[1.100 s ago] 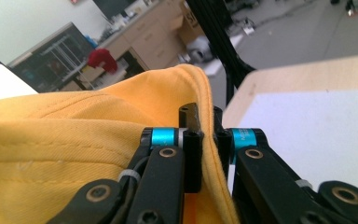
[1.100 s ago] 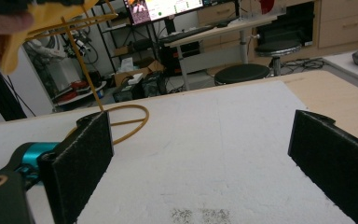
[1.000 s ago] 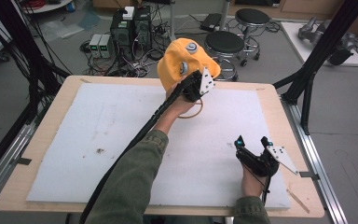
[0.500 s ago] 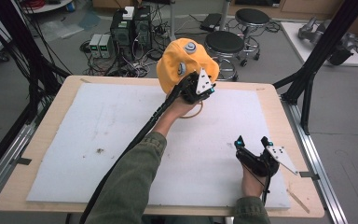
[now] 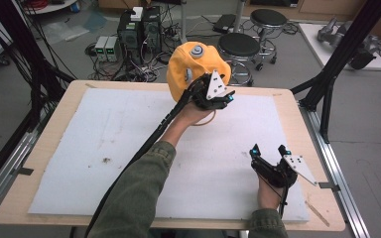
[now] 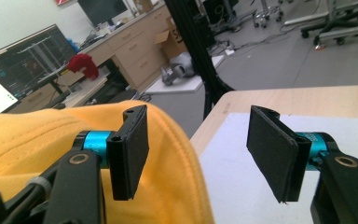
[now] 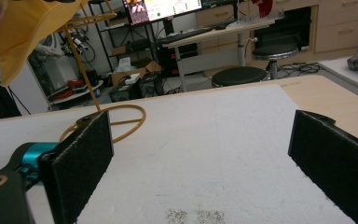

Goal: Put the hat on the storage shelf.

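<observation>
A yellow fabric hat (image 5: 193, 64) with a grey button on top is held up over the table's far edge, against my left hand. My left gripper (image 5: 226, 97) sits at the hat's right side and is open. In the left gripper view the hat (image 6: 32, 140) lies behind and under the left jaw, with nothing between the pads of the left gripper (image 6: 198, 140). A yellow cord loop (image 5: 207, 120) hangs from the hat to the mat, and its cord loop (image 7: 121, 114) rests there. My right gripper (image 5: 268, 150) stands open and empty near the front right, its jaws (image 7: 200, 154) facing the loop.
A white foam mat (image 5: 104, 148) covers the wooden table (image 5: 297, 124). Dark crumbs (image 5: 106, 160) lie on the mat at the left. Black frame posts (image 5: 327, 94) stand at the right edge. Stools (image 5: 239, 47) and computer boxes (image 5: 129, 32) are on the floor beyond.
My left gripper and the hat have shifted slightly, the gripper turning a little to the right. The right gripper has stayed in place.
</observation>
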The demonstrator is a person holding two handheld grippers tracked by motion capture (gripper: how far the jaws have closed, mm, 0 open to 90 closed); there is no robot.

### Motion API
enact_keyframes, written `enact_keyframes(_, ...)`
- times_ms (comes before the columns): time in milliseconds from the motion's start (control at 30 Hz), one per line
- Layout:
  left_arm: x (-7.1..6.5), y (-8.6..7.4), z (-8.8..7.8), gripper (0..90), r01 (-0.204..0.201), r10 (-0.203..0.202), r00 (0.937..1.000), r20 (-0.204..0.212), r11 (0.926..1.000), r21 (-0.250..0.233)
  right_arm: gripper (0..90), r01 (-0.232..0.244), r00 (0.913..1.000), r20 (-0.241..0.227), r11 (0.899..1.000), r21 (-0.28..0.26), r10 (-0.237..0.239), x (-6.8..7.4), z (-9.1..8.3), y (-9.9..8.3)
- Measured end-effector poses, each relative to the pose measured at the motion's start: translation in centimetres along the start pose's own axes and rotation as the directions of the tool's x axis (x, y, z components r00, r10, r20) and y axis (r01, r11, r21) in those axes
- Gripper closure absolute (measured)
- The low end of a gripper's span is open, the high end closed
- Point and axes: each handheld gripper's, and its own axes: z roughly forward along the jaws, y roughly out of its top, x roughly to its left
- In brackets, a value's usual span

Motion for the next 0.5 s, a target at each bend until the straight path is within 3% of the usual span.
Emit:
enact_keyframes(300, -0.1, 0.7, -0.7, 36.9, 0.055, -0.054, 0.9984, 0.019, 0.9972, -0.051, 5.4, -0.001, 1.0, -0.002, 1.0, 0.005, 0.001, -0.1, -0.1, 0.0)
enact_keyframes(500, 0.6, 0.9, -1.7, 35.4, 0.124, -0.124, 0.9923, 0.005, 0.9872, -0.101, 5.3, -0.008, 0.9999, 0.007, 1.0, 0.003, 0.008, -0.2, -0.1, 0.1)
